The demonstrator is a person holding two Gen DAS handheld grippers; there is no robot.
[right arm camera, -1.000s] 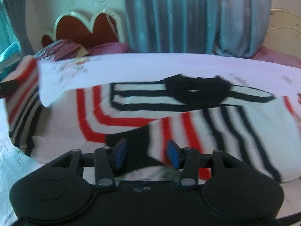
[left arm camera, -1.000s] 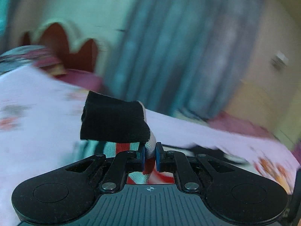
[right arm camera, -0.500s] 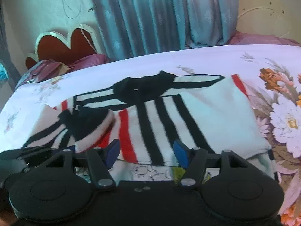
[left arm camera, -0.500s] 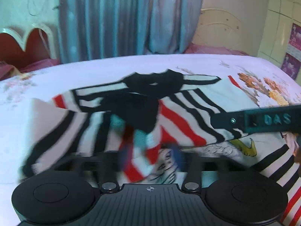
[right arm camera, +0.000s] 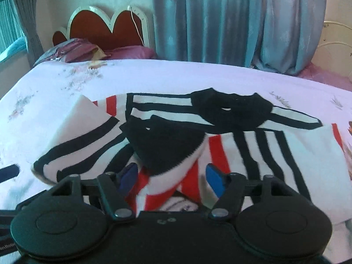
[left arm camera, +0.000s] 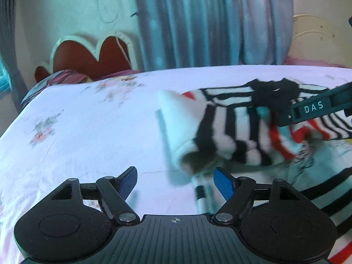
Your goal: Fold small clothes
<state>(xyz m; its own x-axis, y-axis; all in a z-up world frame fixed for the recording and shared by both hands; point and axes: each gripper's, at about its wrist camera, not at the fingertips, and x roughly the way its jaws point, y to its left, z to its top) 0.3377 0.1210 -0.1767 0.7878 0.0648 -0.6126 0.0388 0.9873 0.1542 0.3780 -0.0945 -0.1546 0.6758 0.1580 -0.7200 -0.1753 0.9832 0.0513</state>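
left wrist view: the left gripper (left arm camera: 175, 180) hangs over the bedsheet (left arm camera: 88, 136) with its jaws spread wide and nothing between them; the log of its motion agrees that it let go and has stood wide for the last half second. its blue pads (left arm camera: 222, 183) are clear of cloth on the left side, while the right pad sits just beside the folded edge of the shirt (left arm camera: 233, 132). the shirt lies to the right of the gripper, a white garment with black and red stripes, its left sleeve folded over the body and blurred. a dark bar lettered "das" (left arm camera: 314, 109), part of the right gripper, crosses the shirt from the right edge. behind are a headboard (left arm camera: 92, 55) and a blue curtain (left arm camera: 209, 22).

right wrist view: the right gripper (right arm camera: 170, 179) is low over the near middle of the shirt (right arm camera: 297, 149). its jaws have just been closing, yet they stand apart, with a black cuff and red-striped cloth between the pads; i cannot tell whether the pads (right arm camera: 214, 179) press on it. the shirt is spread across the sheet (right arm camera: 154, 77), collar (right arm camera: 228, 107) toward the far side, left sleeve folded inward with its black cuff on the chest. a pillow (right arm camera: 74, 50) lies by the headboard (right arm camera: 110, 28).
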